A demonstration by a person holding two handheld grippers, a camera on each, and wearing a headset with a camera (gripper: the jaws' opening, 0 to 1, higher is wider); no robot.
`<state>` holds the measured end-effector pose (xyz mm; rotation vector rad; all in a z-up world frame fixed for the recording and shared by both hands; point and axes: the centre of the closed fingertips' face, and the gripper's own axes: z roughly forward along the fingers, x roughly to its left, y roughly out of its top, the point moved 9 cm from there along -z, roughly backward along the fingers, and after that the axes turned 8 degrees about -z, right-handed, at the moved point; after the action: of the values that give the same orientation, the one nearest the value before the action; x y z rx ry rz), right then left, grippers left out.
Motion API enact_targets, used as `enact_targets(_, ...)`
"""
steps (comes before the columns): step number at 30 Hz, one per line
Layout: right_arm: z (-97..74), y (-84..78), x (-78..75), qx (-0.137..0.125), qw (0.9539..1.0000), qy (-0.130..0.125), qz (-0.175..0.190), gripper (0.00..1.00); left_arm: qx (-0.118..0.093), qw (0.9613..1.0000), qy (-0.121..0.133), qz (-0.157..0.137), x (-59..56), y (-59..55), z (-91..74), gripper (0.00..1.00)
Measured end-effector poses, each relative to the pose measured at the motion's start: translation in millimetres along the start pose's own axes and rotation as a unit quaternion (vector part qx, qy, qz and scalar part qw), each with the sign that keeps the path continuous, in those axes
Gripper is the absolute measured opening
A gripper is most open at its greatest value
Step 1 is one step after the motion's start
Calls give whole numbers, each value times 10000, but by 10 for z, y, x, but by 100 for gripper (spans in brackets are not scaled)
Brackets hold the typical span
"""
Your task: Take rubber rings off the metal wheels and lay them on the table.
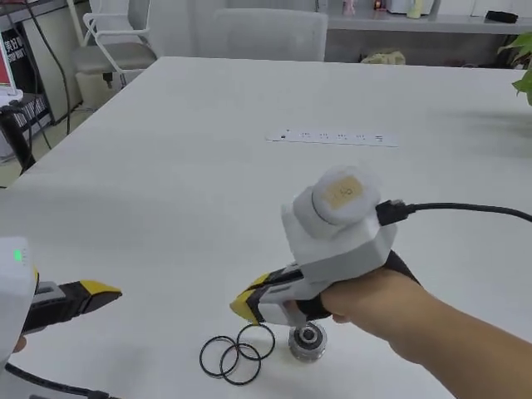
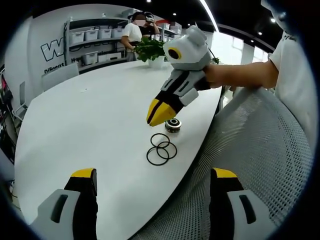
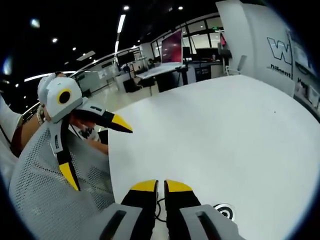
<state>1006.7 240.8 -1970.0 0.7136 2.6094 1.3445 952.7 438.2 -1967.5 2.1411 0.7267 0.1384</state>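
Head view: three thin black rings (image 1: pixel 237 352) (overlapping)

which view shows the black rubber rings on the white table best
The head view: the three black rubber rings lie overlapping, seen from above. The left gripper view shows them smaller and flatter. In the right gripper view the shut tongs of the right gripper hide nearly all of them.

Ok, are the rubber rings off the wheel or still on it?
Off: three rubber rings lie flat on the table, overlapping, beside the metal wheel. Whether another ring remains on it, cannot tell.
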Motion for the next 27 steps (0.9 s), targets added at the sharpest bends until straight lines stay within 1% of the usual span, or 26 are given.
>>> enact_targets(3,-70,63,-26,-163,9998,-77,-27,2,12,10000,6,8,1,-2,0,92)
enact_targets(6,-127,97,-60,-260,9995,-174,-79,3,9,10000,10,-5,3,-2,0,92)
enact_targets(11,-230,141,-140,-443,9986,-300,-40,3,26,10000,15,-2,5,-5,2,92)
enact_targets(15,-314,123,-225,-476,9981,-401,-38,3,21,10000,15,-9,5,-4,3,92)
enact_targets(18,-368,107,-269,-522,9974,-503,33,3,24,10000,9,-6,5,-5,6,92)
enact_targets(21,-403,76,-339,-433,9967,-687,-43,3,22,10000,3,-13,2,-5,7,92)
enact_targets(25,-441,10,-399,-336,9964,-765,-128,3,9,10000,2,-15,1,-4,8,92)
enact_targets(27,-459,-23,-430,-318,9964,-774,-110,3,5,10000,0,-17,2,-3,8,92)
